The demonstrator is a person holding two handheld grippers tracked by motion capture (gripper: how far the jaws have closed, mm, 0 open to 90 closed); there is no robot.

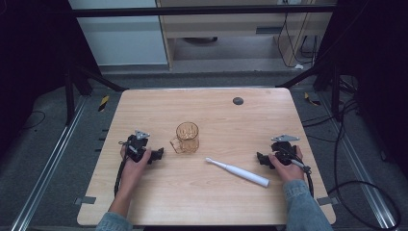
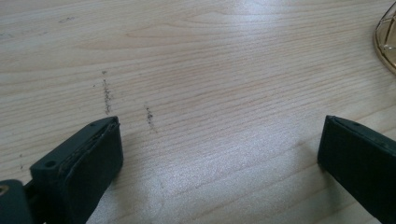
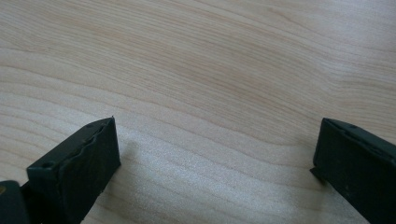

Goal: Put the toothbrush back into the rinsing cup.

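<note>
A clear amber mug (image 1: 185, 137) with a handle stands upright near the middle of the wooden table (image 1: 211, 197). A white electric toothbrush (image 1: 237, 172) lies flat to its right, head toward the mug. My left gripper (image 1: 158, 155) rests on the table left of the mug, jaws wide apart over bare wood; the left gripper view shows that gripper (image 2: 219, 140) open, with the mug's rim (image 2: 385, 42) at the right edge. My right gripper (image 1: 260, 158) sits right of the toothbrush. In its own view the right gripper (image 3: 215, 140) is open with only wood between the jaws.
A small dark round disc (image 1: 237, 101) lies near the table's far edge. Dark metal frame bars (image 1: 192, 10) and cables (image 1: 356, 187) surround the table. A few dark scuff marks (image 2: 107, 91) show on the wood ahead of the left gripper.
</note>
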